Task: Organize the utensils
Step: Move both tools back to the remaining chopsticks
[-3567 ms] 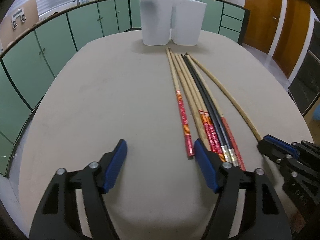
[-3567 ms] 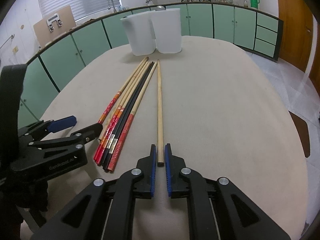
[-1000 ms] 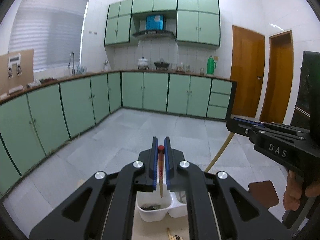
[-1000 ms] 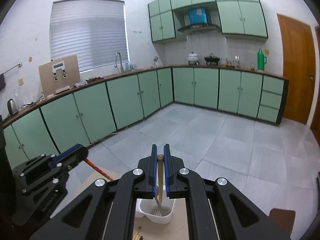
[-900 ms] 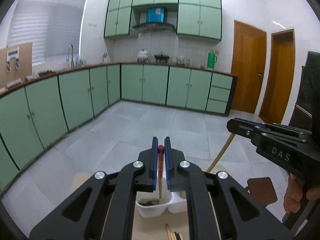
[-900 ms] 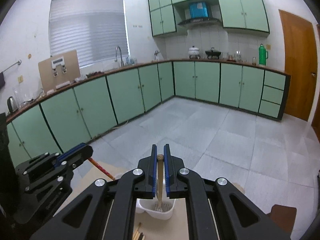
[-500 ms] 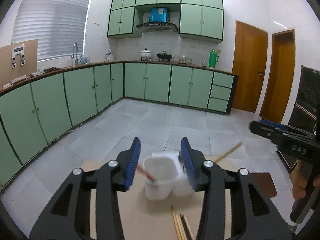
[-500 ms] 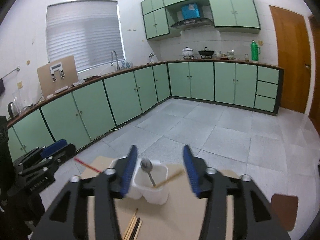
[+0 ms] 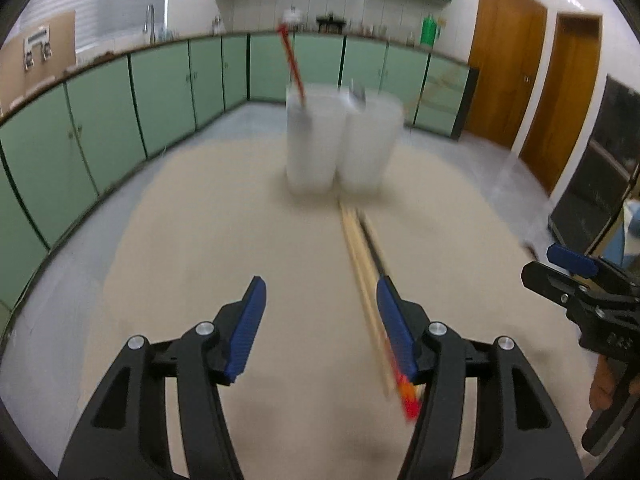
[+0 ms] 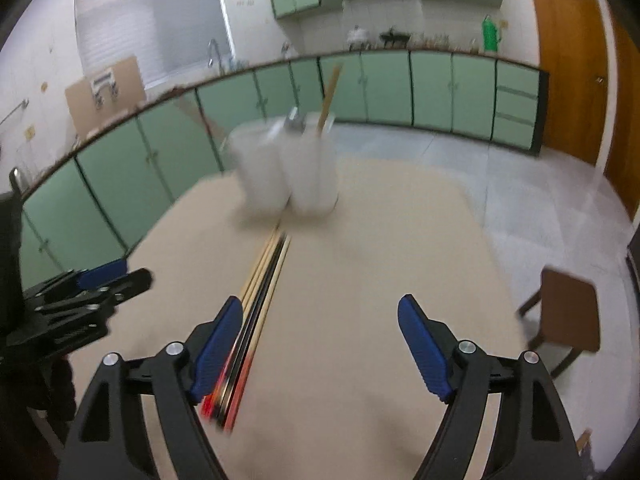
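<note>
Beige oval worktop (image 9: 200, 208), kitchen setting. White plastic two-compartment utensil holder (image 9: 340, 144), 12 o'clock: one red-handled chopstick (image 9: 292, 68) in left cup, one plain wooden chopstick (image 10: 328, 96) in right cup; two stowed. Bundle of loose chopsticks (image 9: 360, 248) on worktop, unsorted. Left gripper (image 9: 320, 336): jaws opening, empty; bundle at 1 o'clock, by right jaw. Right gripper (image 10: 320, 344): jaws opening, empty; bundle at 11 o'clock.

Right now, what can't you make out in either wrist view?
- Holder contents: motion blur, both views; opaque walls.
- Count of chopsticks on the table: blurred, near ends behind left gripper and right gripper fingers.
- Counter items: too small.
</note>
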Available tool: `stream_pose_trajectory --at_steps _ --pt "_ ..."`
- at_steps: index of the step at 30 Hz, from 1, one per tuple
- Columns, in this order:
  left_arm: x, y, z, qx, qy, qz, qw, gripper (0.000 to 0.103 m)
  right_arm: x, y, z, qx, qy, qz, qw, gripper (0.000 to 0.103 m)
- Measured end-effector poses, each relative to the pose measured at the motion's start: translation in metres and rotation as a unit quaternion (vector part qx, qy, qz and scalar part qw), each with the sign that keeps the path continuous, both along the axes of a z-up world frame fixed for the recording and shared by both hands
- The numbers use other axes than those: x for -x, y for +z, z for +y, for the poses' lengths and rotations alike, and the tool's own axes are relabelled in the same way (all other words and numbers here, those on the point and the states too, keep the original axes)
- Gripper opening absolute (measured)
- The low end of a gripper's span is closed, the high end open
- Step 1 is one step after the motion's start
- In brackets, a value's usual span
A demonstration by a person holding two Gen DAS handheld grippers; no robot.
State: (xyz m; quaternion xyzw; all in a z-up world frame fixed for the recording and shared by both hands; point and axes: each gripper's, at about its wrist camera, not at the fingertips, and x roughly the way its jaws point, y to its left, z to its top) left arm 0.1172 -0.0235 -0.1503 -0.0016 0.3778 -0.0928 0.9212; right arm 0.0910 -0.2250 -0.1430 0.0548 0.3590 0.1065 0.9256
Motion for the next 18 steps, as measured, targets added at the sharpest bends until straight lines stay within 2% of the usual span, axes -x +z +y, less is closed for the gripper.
stream_pose_trajectory --at_steps 3,6,18 --pt "0.017 -0.026 0.008 -0.004 0.004 0.032 0.9995 0.056 0.016 -0.018 0.016 0.019 0.012 0.012 1.000 0.078" --pt "0.026 -0.035 0.012 -0.007 0.007 0.043 0.9990 0.056 0.028 -0.031 0.029 0.014 0.022 0.029 0.999 0.077" --pt "0.033 -0.052 0.020 -0.022 0.020 0.068 0.9972 0.056 0.039 -0.068 0.057 0.049 0.037 0.078 0.995 0.053"
